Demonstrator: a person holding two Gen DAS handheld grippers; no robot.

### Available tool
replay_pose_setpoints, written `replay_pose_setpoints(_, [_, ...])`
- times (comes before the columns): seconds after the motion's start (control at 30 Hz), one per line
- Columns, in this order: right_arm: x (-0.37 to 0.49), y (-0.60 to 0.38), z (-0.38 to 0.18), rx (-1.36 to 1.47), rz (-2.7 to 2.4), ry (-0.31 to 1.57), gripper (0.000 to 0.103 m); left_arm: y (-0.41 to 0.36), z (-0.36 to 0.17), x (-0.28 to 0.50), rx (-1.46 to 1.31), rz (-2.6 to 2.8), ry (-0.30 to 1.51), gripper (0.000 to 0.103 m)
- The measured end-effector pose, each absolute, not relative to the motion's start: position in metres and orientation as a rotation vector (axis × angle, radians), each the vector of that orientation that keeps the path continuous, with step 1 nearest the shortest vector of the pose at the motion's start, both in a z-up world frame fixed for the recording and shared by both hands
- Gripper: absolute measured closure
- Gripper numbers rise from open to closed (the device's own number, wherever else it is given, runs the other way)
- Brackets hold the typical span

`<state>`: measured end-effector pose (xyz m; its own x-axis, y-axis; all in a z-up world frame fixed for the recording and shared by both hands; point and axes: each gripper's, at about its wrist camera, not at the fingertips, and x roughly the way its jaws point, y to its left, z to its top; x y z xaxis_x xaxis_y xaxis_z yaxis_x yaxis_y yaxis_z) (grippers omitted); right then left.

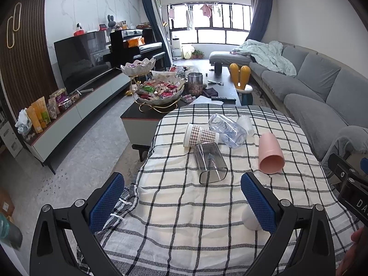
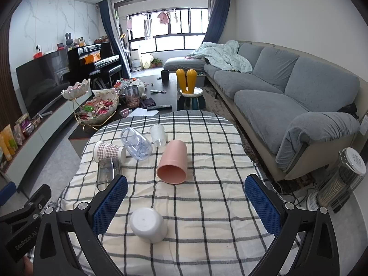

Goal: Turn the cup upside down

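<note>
From the left wrist, the left tool (image 1: 182,197) gapes wide and empty over the checked table (image 1: 195,218); a white cup (image 1: 249,219) stands upside down by its right finger.

From the right wrist, the right tool (image 2: 186,203) is spread wide, empty, the white cup (image 2: 148,224) near-left, a pink cup (image 2: 173,162) lying beyond.

1. White cup (image 2: 148,225): upside down, base up, near edge at 6 o'clock.
2. Pink cup (image 2: 173,164): on its side, mouth toward camera, centre, 12 o'clock of white.
</note>
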<state>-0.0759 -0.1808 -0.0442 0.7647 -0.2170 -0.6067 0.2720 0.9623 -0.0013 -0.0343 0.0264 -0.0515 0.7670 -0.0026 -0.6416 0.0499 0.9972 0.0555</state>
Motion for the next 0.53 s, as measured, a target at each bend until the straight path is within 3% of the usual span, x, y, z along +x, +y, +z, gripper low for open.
replay_pose_setpoints(0.53, [-0.076,-0.181,-0.045,0.093,-0.266,0.652,0.001,0.03,-0.062,-0.026,0.049,-0.014,0.76,0.0])
